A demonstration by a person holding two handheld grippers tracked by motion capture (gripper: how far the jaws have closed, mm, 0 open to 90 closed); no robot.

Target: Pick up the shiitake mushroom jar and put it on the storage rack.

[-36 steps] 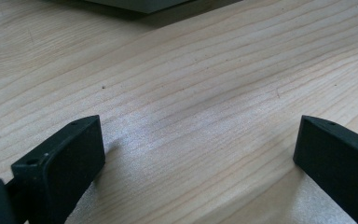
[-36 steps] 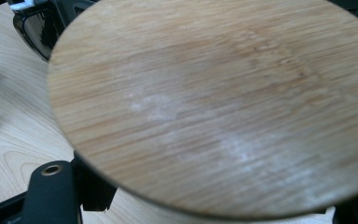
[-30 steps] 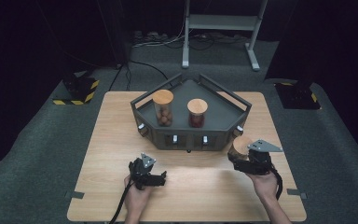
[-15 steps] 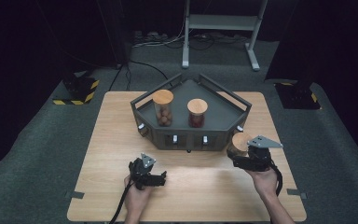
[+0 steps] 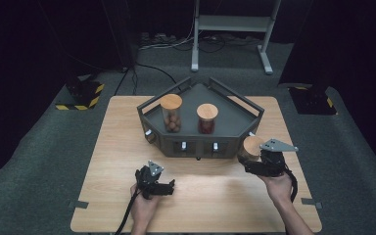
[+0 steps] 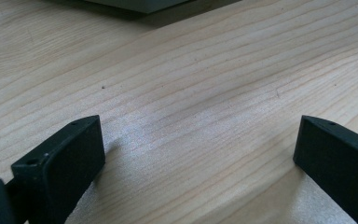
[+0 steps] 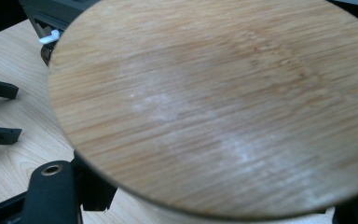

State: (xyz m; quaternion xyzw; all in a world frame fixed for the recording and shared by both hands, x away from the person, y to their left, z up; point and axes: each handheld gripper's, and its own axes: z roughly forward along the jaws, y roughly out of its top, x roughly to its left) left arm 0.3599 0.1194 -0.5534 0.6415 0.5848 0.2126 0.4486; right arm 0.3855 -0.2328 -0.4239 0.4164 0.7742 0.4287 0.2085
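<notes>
R hand-held gripper grips jar w/ wood lid, just off tray's front-right corner.
L hand-held gripper released, jaws wide apart, low over bare surface near front edge. 2 more jars upright in tray, side by side.

Pale wood-grain table, dark grey tray, tan bamboo lids.
</notes>
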